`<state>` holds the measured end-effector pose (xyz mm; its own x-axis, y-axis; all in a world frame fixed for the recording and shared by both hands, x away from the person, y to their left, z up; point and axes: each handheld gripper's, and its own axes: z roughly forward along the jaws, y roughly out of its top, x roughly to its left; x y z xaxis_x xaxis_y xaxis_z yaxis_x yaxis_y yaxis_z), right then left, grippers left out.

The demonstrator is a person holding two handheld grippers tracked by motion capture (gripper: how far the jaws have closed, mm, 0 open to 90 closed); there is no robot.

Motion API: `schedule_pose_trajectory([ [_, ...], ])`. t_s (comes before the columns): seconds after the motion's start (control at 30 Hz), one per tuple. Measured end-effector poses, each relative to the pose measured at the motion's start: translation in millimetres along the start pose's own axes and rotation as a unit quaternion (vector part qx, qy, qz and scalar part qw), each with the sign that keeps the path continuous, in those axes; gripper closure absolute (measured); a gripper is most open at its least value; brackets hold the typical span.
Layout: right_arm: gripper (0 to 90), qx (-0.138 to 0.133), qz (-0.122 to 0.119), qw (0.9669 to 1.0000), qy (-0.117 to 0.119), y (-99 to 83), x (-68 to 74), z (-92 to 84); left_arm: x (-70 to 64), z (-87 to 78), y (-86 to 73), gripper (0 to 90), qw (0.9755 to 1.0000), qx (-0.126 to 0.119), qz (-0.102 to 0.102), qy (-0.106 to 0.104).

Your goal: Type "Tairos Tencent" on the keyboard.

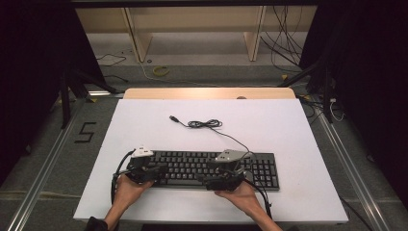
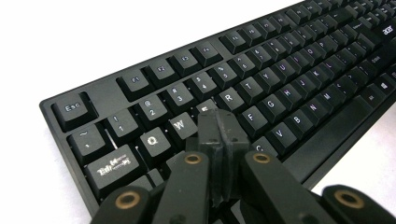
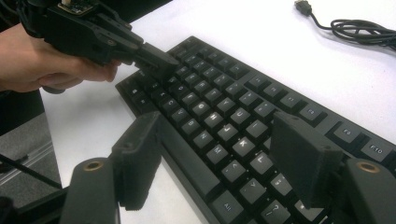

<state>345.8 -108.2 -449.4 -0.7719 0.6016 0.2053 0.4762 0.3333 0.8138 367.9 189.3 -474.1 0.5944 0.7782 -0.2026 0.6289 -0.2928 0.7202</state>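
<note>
I see the black keyboard (image 1: 214,169) lying at the near edge of the white bench (image 1: 288,130), my left tool (image 2: 219,122) pinched fully together with its tips over the E key, and my right tool (image 3: 219,158) spread wide above the keys, gripping nothing.

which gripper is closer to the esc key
Left. The left gripper, jaws shut, sits over the W and E keys, a few keys from the Esc key; the right gripper hovers open farther along the keyboard.
</note>
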Motion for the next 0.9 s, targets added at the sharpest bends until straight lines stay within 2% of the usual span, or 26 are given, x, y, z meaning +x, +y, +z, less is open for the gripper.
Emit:
schedule_pose_trajectory([
  [0.7, 34.7, 0.004, -0.001, 1.0, 0.003, -4.7, 1.6, -4.8, -0.7, 7.1, -0.2, 89.5, 0.9998, 0.022, -0.001, 0.002],
  [0.9, 34.7, 0.005, 0.0, 1.0, 0.002, -5.4, 1.3, -5.1, -1.4, 7.9, -0.5, 89.6, 0.9998, 0.021, 0.0, 0.004],
])
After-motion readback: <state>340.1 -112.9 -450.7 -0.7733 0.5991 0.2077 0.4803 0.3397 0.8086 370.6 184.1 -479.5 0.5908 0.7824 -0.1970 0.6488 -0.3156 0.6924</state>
